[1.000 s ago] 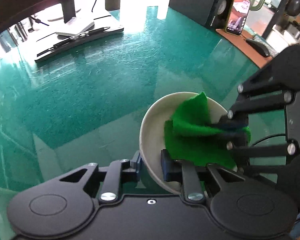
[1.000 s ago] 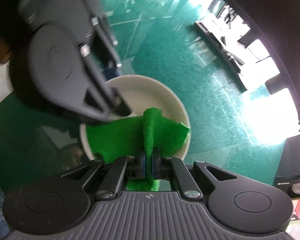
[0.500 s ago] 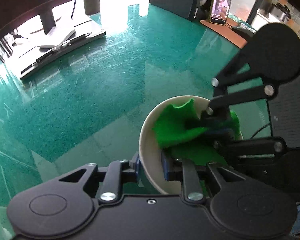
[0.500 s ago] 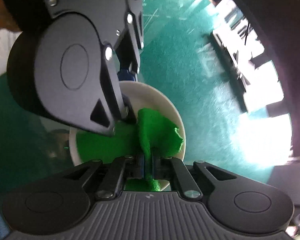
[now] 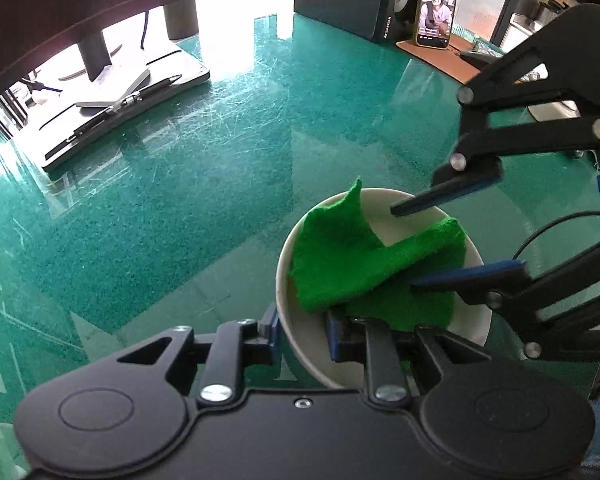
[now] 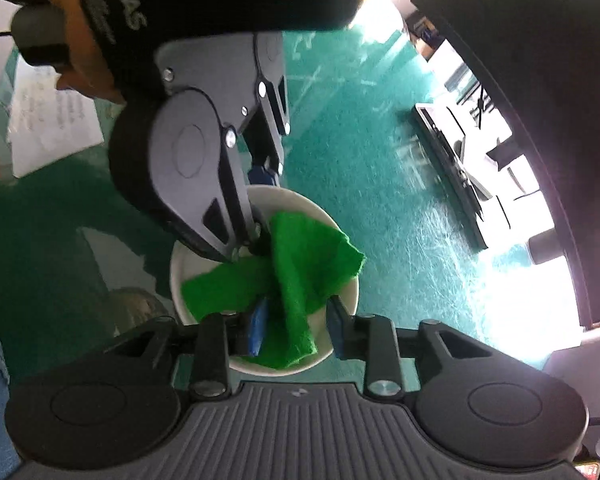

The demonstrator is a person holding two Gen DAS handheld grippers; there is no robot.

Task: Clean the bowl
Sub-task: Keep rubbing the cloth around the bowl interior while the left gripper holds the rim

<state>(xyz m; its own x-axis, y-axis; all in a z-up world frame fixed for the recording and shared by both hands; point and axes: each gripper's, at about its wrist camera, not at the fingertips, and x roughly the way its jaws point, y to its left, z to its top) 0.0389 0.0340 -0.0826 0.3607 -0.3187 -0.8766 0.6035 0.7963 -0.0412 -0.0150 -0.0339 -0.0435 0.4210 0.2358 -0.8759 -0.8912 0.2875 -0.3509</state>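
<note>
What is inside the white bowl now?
A crumpled green cloth lies inside the bowl, covering most of the bottom. Part of the bare white inner wall shows at the far side. Whatever is under the cloth cannot be seen.

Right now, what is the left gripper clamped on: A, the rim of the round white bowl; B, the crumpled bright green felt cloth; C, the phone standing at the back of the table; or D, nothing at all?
A: the left gripper has one finger outside and one inside the wall of the round white bowl, pinching its rim, while the green felt cloth lies loose inside.
</note>
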